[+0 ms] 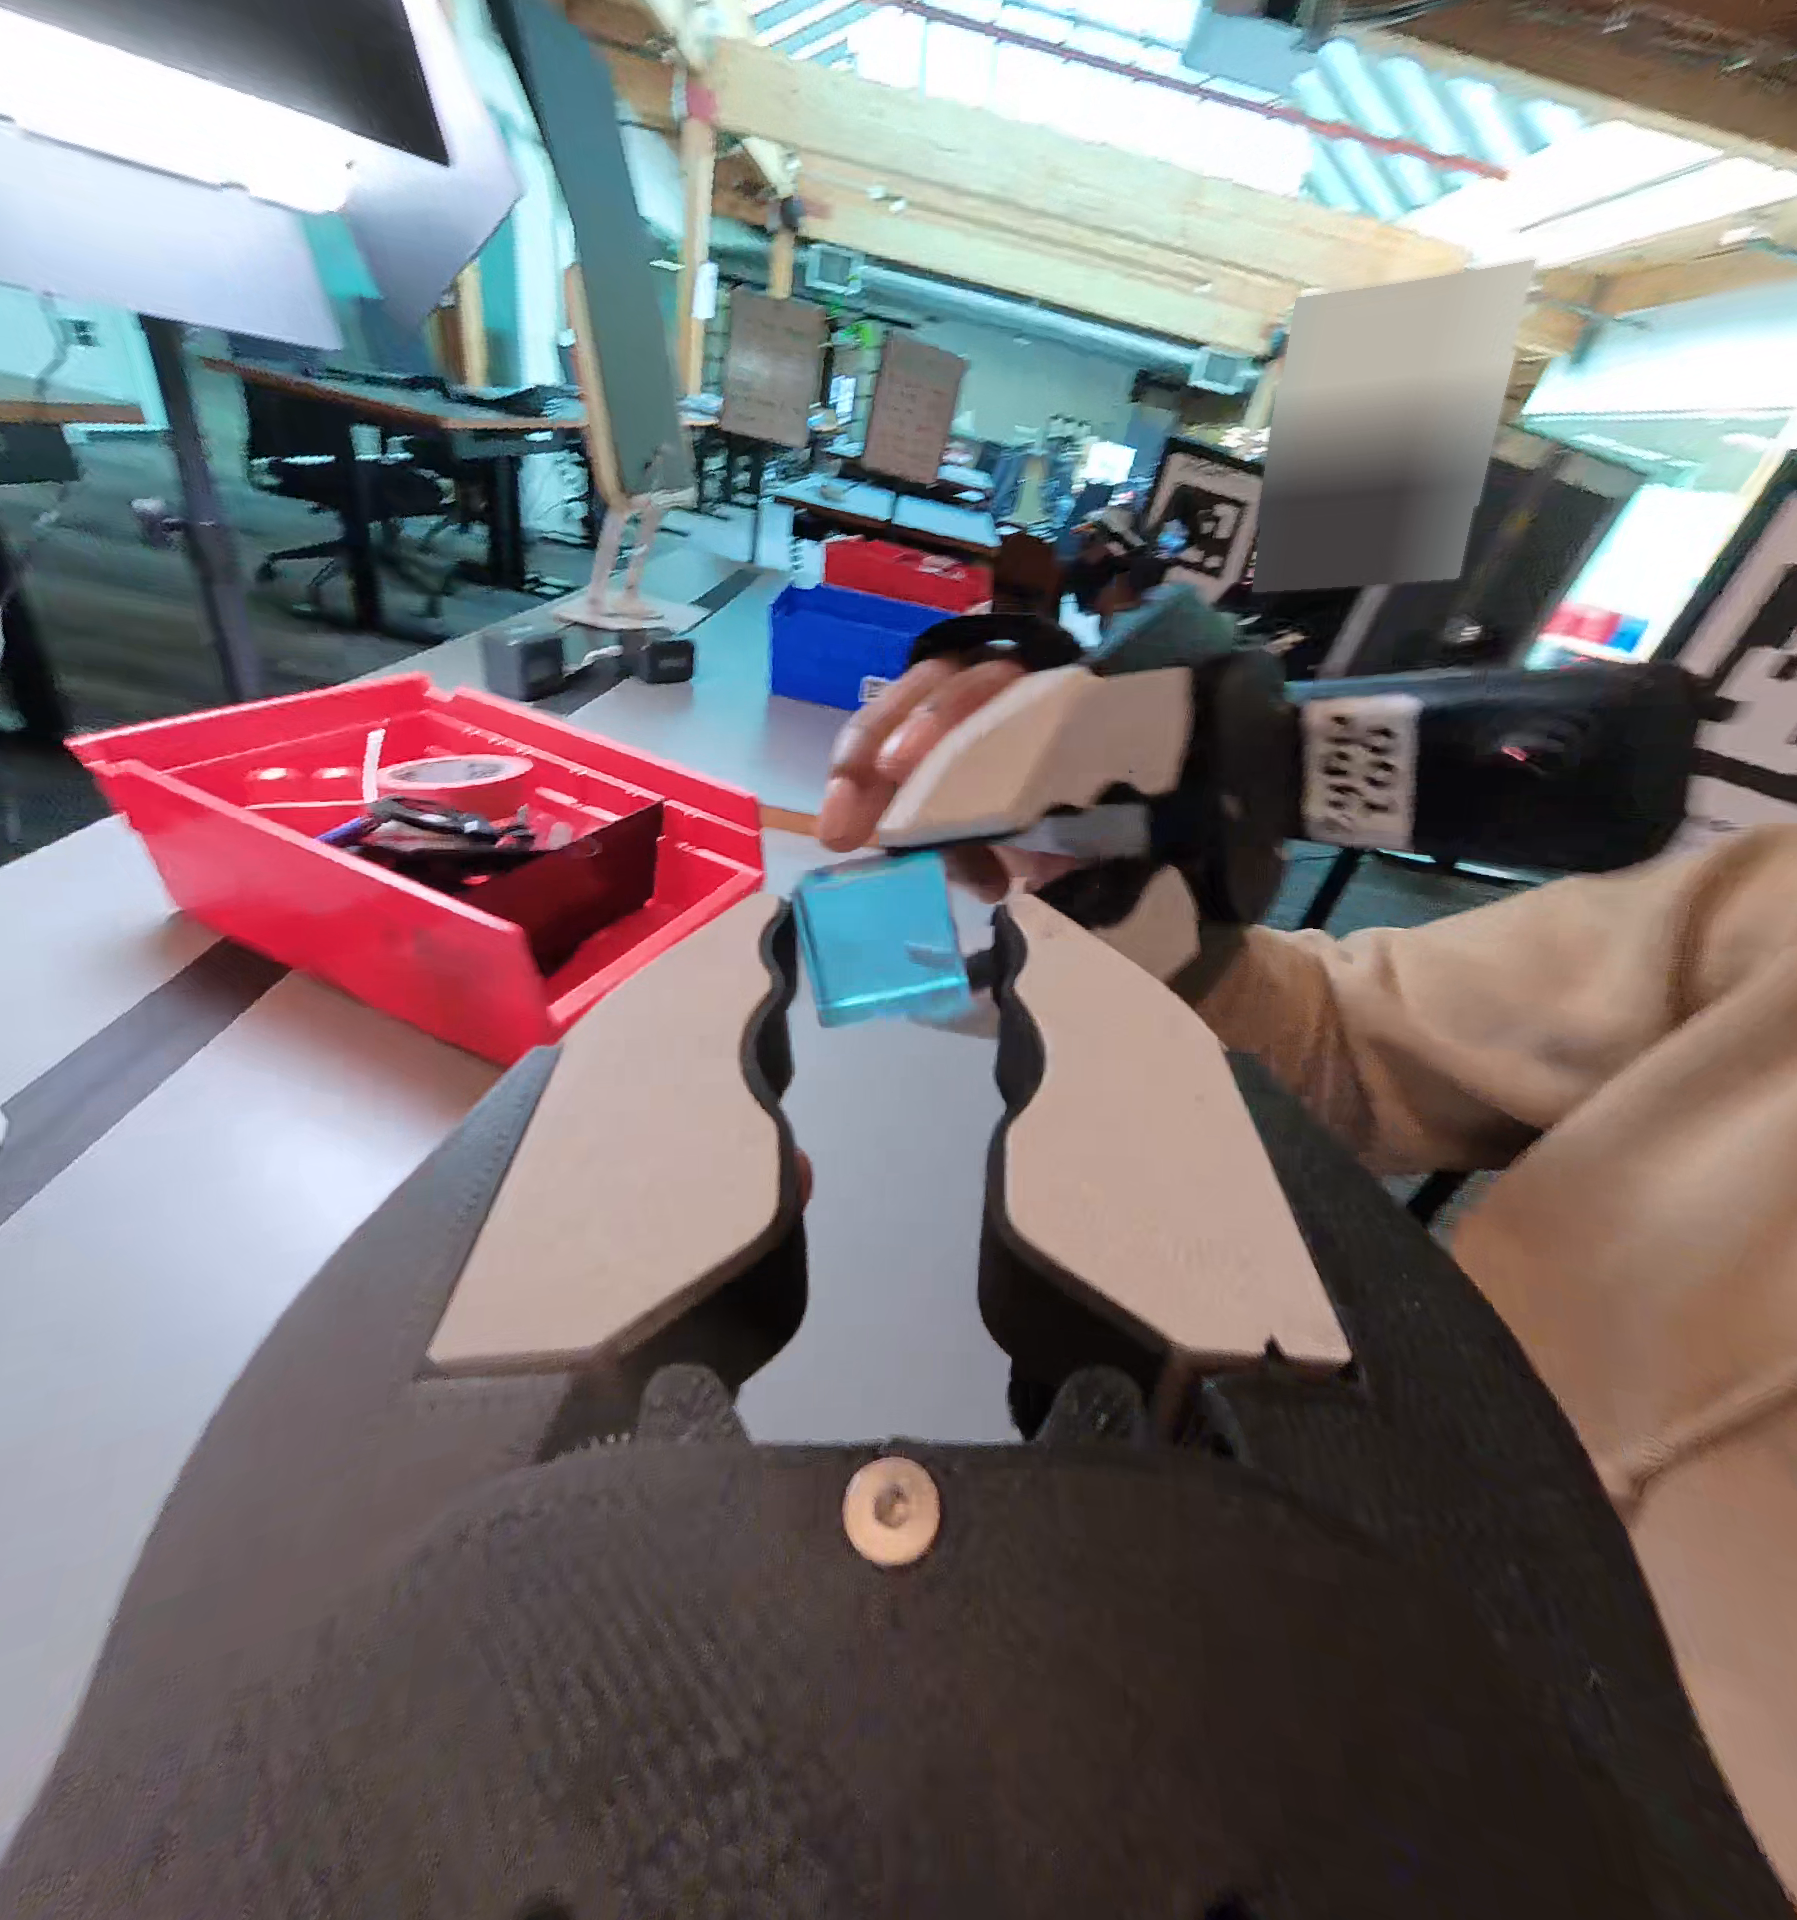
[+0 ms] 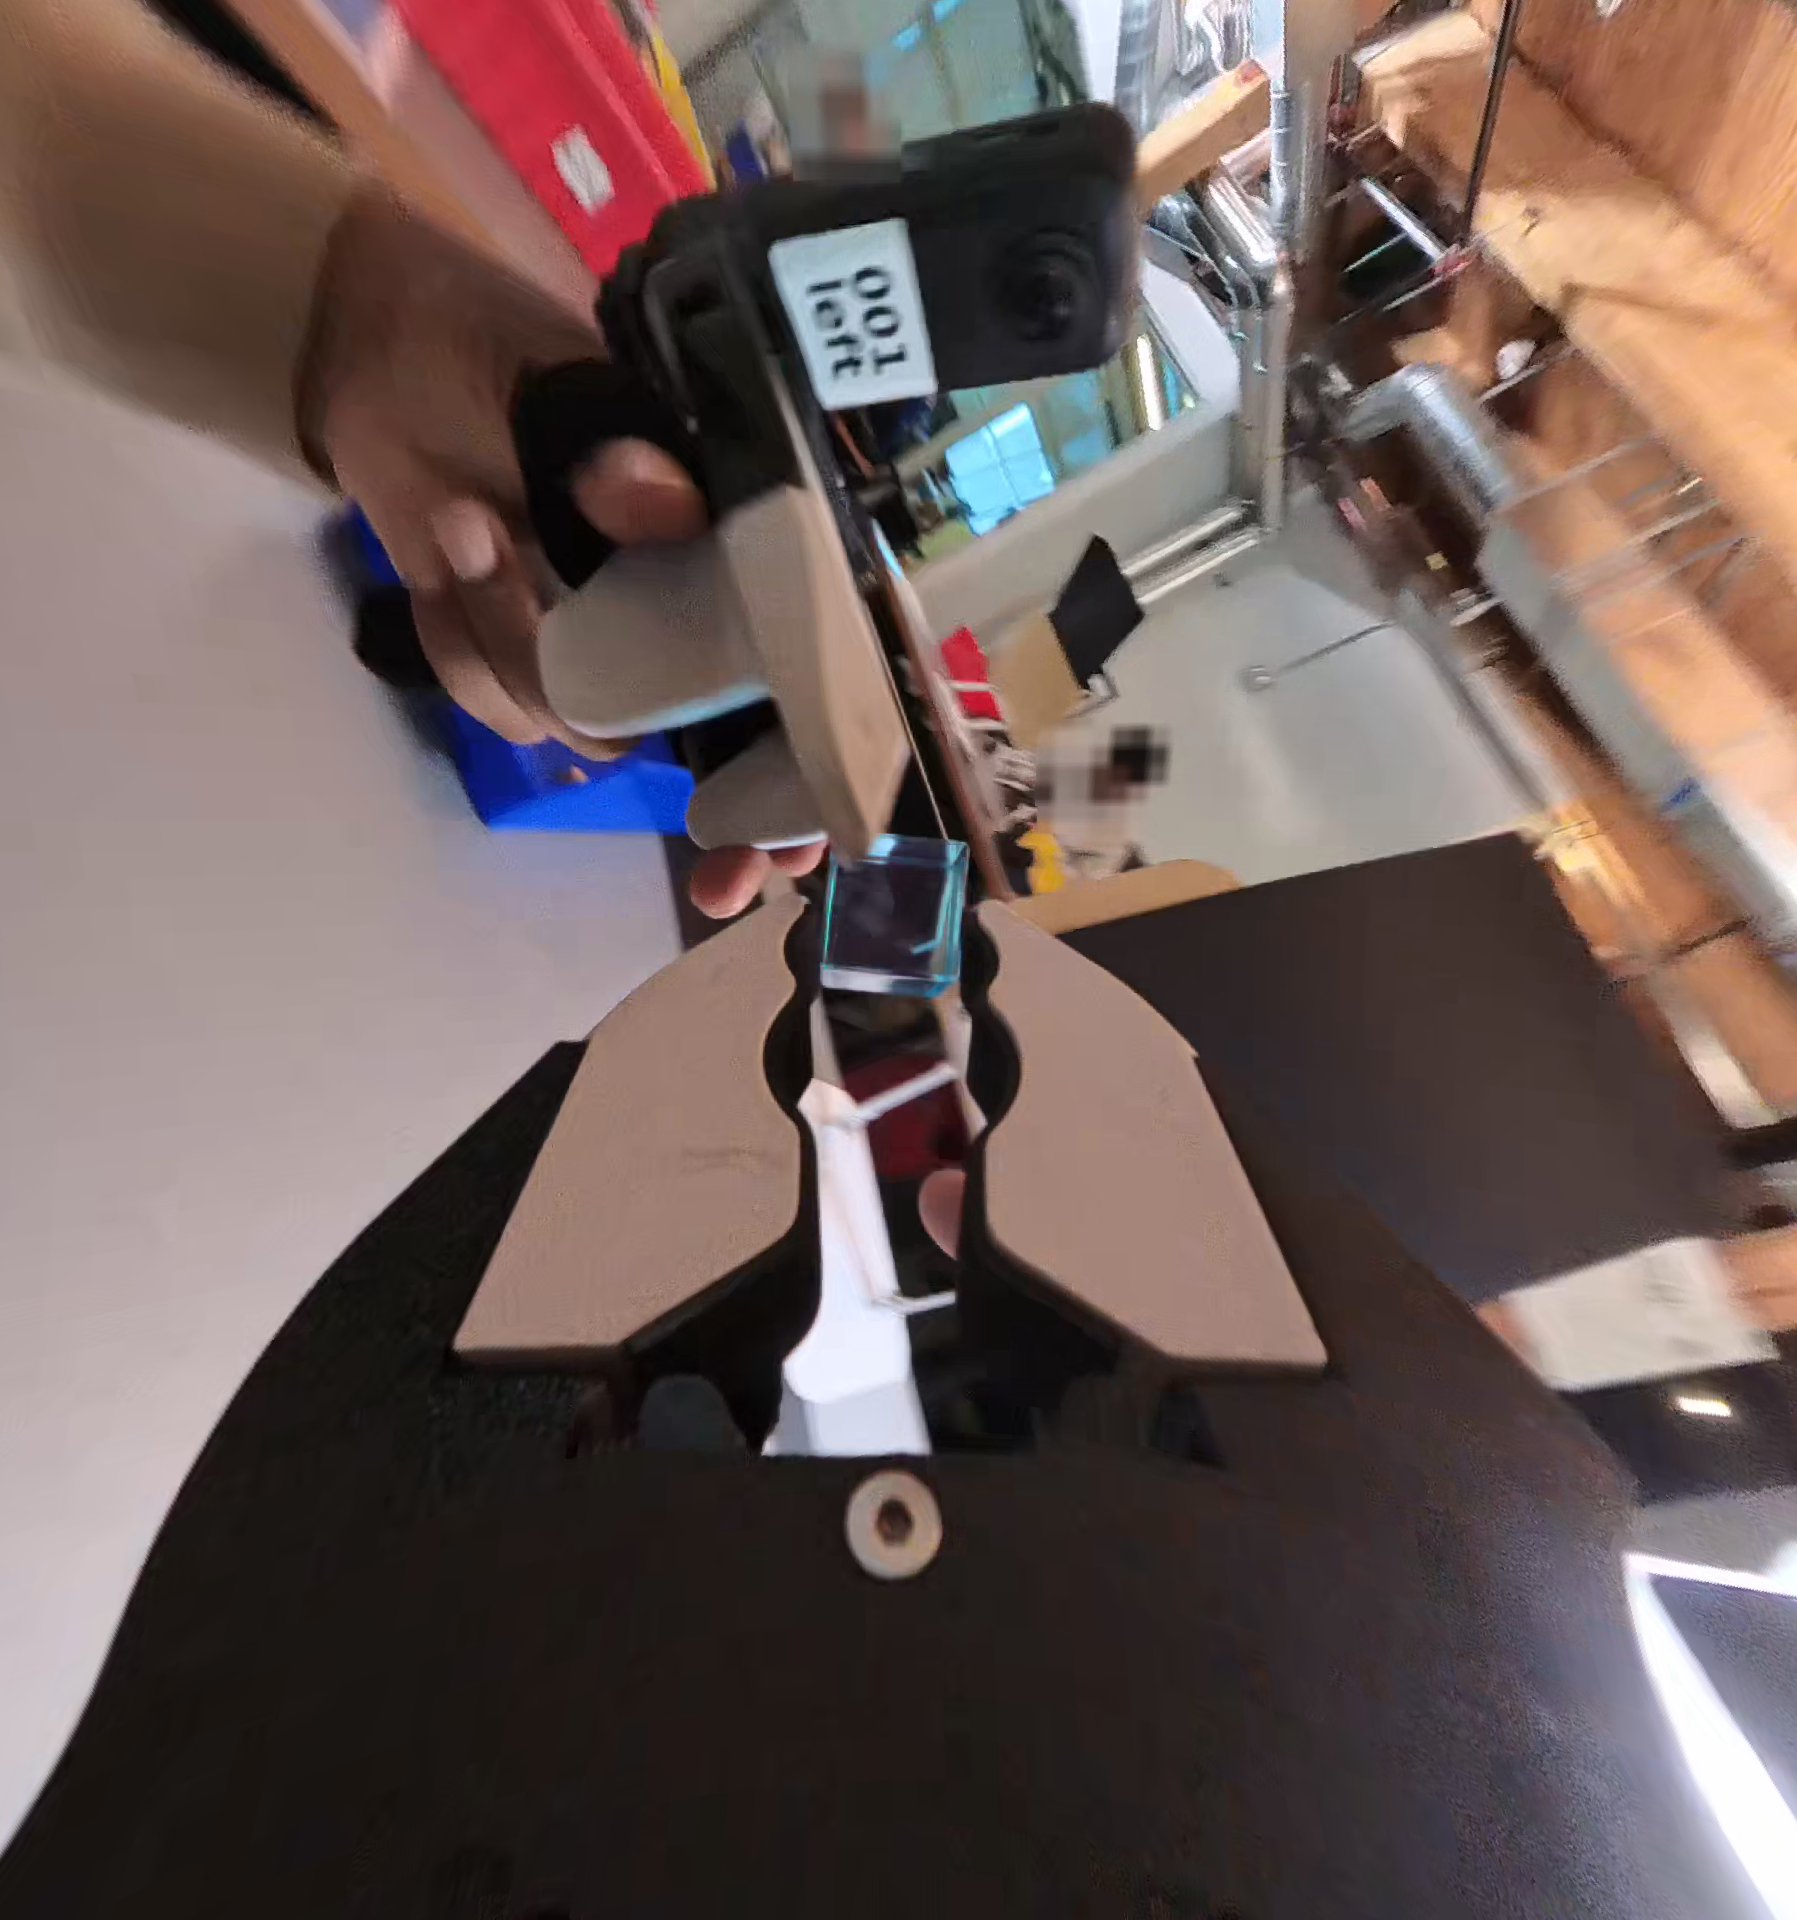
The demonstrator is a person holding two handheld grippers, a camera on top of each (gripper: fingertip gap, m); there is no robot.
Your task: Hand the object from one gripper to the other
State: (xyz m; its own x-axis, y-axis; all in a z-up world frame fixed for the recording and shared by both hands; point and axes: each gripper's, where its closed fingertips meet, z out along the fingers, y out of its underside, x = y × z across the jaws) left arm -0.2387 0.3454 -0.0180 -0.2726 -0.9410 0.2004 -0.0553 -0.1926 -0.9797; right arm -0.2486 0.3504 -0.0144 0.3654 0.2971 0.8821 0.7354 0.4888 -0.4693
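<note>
Clear blue cube (image 1: 881,954), tilted, midair, touching both grippers' fingers (image 2: 987,940).

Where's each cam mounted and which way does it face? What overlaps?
Left wrist view: on the left gripper, looking along its fingers over a grey table with a red bin; right gripper, beige sleeve show.
Right wrist view: on the right gripper, rolled sideways, facing the left gripper and hand.
Shared: blue cube between both grippers' fingertips.

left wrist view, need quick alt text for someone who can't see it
A small clear blue block sits between the tips of the left hand-held gripper, while the right hand-held gripper, held in a person's hand, closes in from the right. Behind on the grey table stands a red bin of tape and cables.
</note>
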